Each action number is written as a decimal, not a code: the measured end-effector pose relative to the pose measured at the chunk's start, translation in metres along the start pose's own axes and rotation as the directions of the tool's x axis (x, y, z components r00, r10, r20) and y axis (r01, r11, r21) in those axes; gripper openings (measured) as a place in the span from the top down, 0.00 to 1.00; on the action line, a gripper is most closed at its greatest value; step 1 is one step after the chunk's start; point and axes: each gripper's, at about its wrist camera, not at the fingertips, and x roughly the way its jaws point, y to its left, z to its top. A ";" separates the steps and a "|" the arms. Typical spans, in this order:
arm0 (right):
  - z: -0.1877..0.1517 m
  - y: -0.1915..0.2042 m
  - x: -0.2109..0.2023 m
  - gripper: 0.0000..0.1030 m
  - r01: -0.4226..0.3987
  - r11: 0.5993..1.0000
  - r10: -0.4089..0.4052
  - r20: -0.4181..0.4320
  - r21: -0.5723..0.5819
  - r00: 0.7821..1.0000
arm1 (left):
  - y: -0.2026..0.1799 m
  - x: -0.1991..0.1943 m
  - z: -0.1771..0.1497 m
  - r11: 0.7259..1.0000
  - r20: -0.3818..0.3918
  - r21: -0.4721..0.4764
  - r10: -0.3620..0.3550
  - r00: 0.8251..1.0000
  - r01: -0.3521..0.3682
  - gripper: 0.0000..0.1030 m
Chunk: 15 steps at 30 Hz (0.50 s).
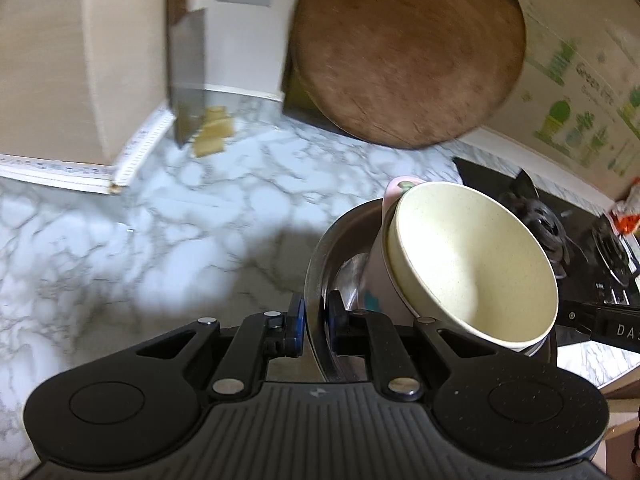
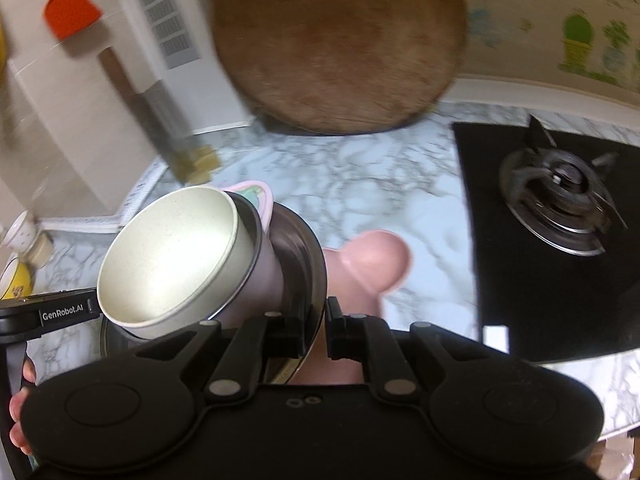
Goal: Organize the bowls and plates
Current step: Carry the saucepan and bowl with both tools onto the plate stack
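A steel plate point(image 1: 318, 264) carries a stack: a cream bowl point(image 1: 476, 256) nested in a pink bowl point(image 1: 378, 276). My left gripper point(image 1: 315, 320) is shut on the plate's rim. My right gripper point(image 2: 316, 330) is shut on the opposite rim of the same steel plate point(image 2: 304, 248). The cream bowl point(image 2: 168, 256) and pink bowl point(image 2: 256, 196) tilt on it, held above the marble counter point(image 1: 160, 216). A pink rounded object point(image 2: 376, 258) shows just beyond the plate in the right wrist view.
A round wooden board point(image 1: 404, 48) leans on the back wall. A cleaver point(image 1: 186, 76) hangs at the left. A black gas hob point(image 2: 560, 216) lies to the right. Small cups point(image 2: 20, 248) stand at far left. An orange spatula point(image 2: 68, 8) hangs on the wall.
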 end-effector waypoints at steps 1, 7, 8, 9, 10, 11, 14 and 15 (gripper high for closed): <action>-0.001 -0.004 0.000 0.89 0.006 1.000 -0.006 0.000 0.009 1.000 | -0.003 0.004 0.000 1.000 -0.004 0.006 -0.002 1.000 0.002 0.90; -0.010 -0.020 0.006 0.89 0.023 0.999 -0.022 -0.015 0.037 1.000 | -0.013 0.019 -0.006 1.000 -0.034 0.030 -0.003 0.999 0.004 0.90; -0.011 -0.022 0.007 0.89 0.023 0.999 -0.022 -0.017 0.038 1.000 | -0.014 0.020 -0.007 0.999 -0.037 0.032 -0.003 0.999 0.004 0.90; -0.013 -0.024 0.007 0.89 0.024 0.999 -0.024 -0.019 0.039 1.000 | -0.014 0.022 -0.008 0.999 -0.039 0.037 -0.001 0.999 0.002 0.90; -0.014 -0.025 0.009 0.89 0.025 0.999 -0.024 -0.021 0.041 0.999 | -0.015 0.023 -0.008 0.999 -0.040 0.041 0.001 0.999 0.000 0.90; -0.016 -0.026 0.010 0.89 0.025 0.999 -0.024 -0.022 0.041 0.999 | -0.015 0.025 -0.009 0.999 -0.043 0.043 0.003 0.999 -0.001 0.90; -0.019 -0.028 0.014 0.89 0.028 0.999 -0.027 -0.031 0.043 0.999 | -0.014 0.030 -0.011 0.999 -0.051 0.047 0.008 0.999 -0.005 0.90; -0.020 -0.028 0.015 0.89 0.028 0.999 -0.027 -0.033 0.043 0.999 | -0.015 0.032 -0.011 0.999 -0.051 0.050 0.010 0.999 -0.008 0.90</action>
